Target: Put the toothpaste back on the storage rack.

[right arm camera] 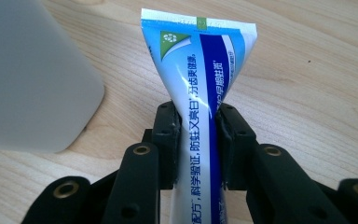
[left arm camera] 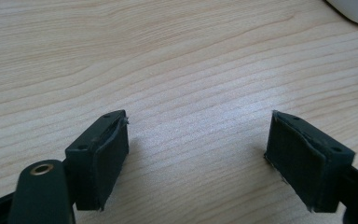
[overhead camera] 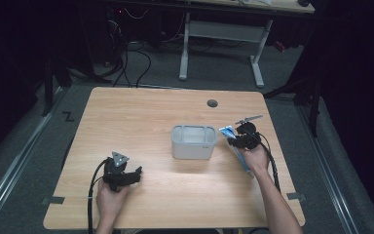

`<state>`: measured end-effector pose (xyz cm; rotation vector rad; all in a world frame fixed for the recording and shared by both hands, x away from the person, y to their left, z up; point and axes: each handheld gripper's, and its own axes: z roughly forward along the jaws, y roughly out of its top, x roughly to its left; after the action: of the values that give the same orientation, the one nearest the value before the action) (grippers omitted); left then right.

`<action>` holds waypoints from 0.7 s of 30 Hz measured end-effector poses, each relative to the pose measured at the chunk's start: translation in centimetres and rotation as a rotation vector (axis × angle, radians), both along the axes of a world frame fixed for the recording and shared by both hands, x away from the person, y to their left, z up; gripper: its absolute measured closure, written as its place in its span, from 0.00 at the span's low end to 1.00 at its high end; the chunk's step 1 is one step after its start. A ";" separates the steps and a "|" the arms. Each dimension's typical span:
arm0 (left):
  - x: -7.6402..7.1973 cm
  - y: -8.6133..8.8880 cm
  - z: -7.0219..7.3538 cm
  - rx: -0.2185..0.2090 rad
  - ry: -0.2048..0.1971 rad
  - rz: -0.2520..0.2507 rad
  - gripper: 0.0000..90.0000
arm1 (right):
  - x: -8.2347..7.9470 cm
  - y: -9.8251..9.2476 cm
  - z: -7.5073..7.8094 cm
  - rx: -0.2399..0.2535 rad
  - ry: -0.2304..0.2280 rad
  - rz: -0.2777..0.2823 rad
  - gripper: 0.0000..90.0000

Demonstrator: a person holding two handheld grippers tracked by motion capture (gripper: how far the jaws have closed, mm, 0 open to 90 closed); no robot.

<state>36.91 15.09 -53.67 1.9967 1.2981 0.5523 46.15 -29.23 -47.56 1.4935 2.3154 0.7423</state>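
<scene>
A blue and white toothpaste tube is pinched between the jaws of my right gripper, its flat crimped end pointing away. From above, the tube and the right gripper sit just right of a grey-white rectangular bin at mid-table. The bin's rounded corner shows at the left of the right gripper view. My left gripper rests near the table's front left, open, its pads wide apart over bare wood with nothing between them.
The light wooden table has a round cable hole near its far edge. A corner of the white bin shows at the top right of the left gripper view. Another desk's white legs stand beyond on the grey floor.
</scene>
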 end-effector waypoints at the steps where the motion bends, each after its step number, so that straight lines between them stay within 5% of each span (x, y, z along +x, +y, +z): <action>1: 0.0 0.0 0.0 0.000 0.000 0.000 0.24 | -0.1 0.0 0.1 0.002 -0.004 0.001 0.80; 21: 0.0 0.0 0.0 0.000 0.000 0.000 0.24 | -2.1 -1.1 2.7 0.107 -0.072 0.040 0.82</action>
<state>36.91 15.09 -53.67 1.9971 1.2978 0.5527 44.04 -30.34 -44.90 1.4424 2.2916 0.9281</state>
